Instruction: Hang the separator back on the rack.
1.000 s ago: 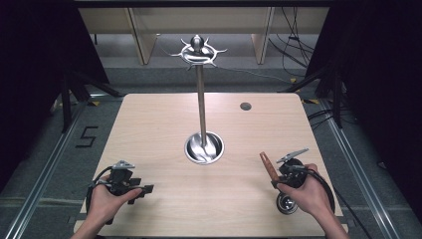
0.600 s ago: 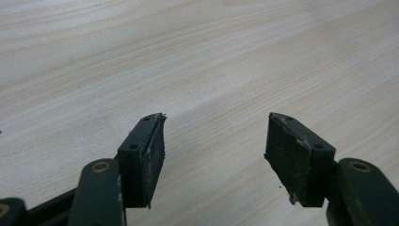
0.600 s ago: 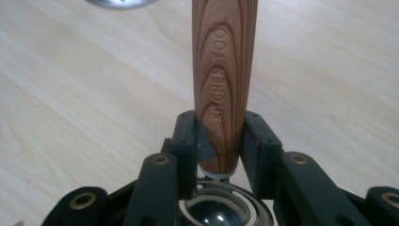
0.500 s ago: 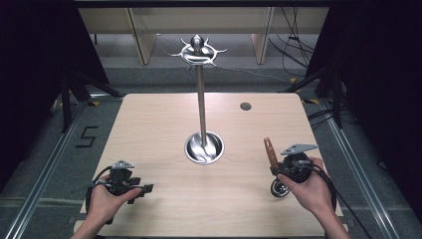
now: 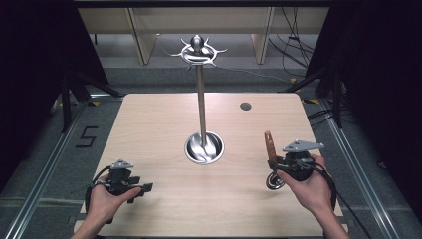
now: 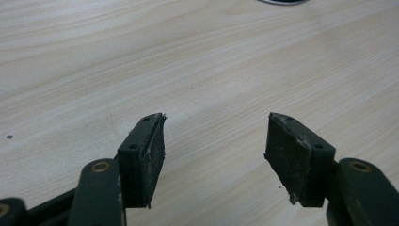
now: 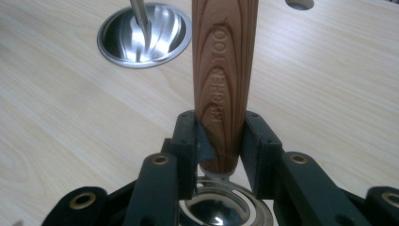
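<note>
A: Wooden-handled kitchen tool, placed where?

B: Right of the hook stand's base and nearer the person. Clamped in the right gripper, jaws pressing both sides of the low end of the handle, just above the metal bowl. Possibly a small ladle; bowl half hidden, so hard to say.

A: Long axis?

B: Close to upright, handle tip up and leaning slightly away from the hand, bowl down, near the table.

A: And the turn of the next move?

B: Probably hanging it. Hook crown well above the base, so up and to the left from the tool. Right hand clearly the nearer one.

A: Left gripper?

B: Left of the base, low over bare wood, jaws spread apart, nothing between them.

A: Counts?

B: One tool, one stand with one base, two grippers, one dark hole beyond the base to its right.
</note>
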### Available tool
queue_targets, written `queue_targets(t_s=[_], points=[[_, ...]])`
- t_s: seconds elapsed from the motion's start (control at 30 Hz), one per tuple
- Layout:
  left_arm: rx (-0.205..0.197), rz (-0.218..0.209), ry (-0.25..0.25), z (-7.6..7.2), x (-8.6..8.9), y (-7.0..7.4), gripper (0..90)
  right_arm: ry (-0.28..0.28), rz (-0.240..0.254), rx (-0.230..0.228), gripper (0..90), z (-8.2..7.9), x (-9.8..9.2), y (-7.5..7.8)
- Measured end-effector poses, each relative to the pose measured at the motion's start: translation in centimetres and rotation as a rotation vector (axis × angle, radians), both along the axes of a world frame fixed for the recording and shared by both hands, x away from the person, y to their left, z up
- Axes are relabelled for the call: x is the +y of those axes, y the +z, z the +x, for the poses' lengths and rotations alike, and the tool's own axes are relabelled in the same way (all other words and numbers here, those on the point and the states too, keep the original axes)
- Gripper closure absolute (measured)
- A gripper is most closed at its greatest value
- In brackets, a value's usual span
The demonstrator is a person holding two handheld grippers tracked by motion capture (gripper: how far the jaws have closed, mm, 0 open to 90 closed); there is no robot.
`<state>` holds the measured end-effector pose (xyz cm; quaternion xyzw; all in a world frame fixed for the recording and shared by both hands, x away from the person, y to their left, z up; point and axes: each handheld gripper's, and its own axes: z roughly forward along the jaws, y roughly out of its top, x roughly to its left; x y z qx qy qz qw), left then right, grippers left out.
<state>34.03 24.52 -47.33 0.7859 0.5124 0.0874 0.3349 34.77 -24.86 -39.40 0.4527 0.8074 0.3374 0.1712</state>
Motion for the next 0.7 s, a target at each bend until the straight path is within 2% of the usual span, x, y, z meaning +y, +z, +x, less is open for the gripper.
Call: queue_targets(t_s=[0.03, 0.07, 0.13, 0.17, 0.2, 0.27, 0.37, 0.43, 0.5, 0.57, 0.6, 0.63, 0.67, 0.7], points=[[-0.001, -0.002, 0.001, 0.0, 0.0, 0.0, 37.2, 0.009, 0.000, -0.016, 69.7, 0.1, 0.0, 0.0], [-0.003, -0.002, 0.003, 0.0, 0.0, 0.0, 37.1, -0.009, 0.017, -0.005, 69.7, 0.0, 0.2, 0.2], [-0.002, -0.003, -0.001, 0.1, 0.1, 0.0, 37.2, 0.010, 0.006, -0.054, 69.7, 0.2, 0.2, 0.1], [-0.006, -0.006, 0.000, 0.0, 0.1, 0.0, 37.1, 0.013, 0.003, -0.043, 69.7, 0.2, 0.2, 0.3], [-0.006, -0.006, -0.003, 0.0, 0.1, 0.0, 37.1, -0.003, 0.021, -0.024, 69.7, 0.1, 0.4, 0.5], [-0.008, -0.009, 0.000, 0.0, 0.1, 0.0, 37.1, 0.001, 0.026, -0.029, 69.7, 0.1, 0.5, 0.6], [-0.010, -0.008, 0.003, 0.0, 0.1, 0.0, 37.1, 0.016, 0.023, -0.085, 69.7, 0.3, 0.6, 0.6], [-0.011, -0.007, 0.002, 0.0, 0.1, 0.1, 37.1, 0.009, 0.037, -0.064, 69.7, 0.3, 0.7, 1.0], [-0.012, -0.008, 0.001, 0.0, 0.2, 0.1, 37.1, 0.021, 0.036, -0.090, 69.7, 0.4, 0.7, 1.0], [-0.011, -0.009, 0.000, 0.0, 0.2, 0.1, 37.1, 0.016, 0.043, -0.087, 69.7, 0.4, 0.9, 1.3], [-0.013, -0.004, 0.001, 0.1, 0.2, 0.1, 37.1, 0.035, 0.018, -0.119, 69.7, 0.6, 0.7, 1.3], [-0.013, -0.004, 0.001, 0.1, 0.2, 0.1, 37.1, 0.019, 0.038, -0.120, 69.7, 0.5, 0.8, 1.5], [-0.011, -0.008, 0.004, 0.0, 0.2, 0.2, 37.1, 0.029, 0.031, -0.148, 69.7, 0.6, 0.7, 1.4], [-0.012, -0.001, -0.001, 0.1, 0.2, 0.1, 37.0, 0.020, 0.039, -0.145, 69.7, 0.6, 0.8, 1.5]])
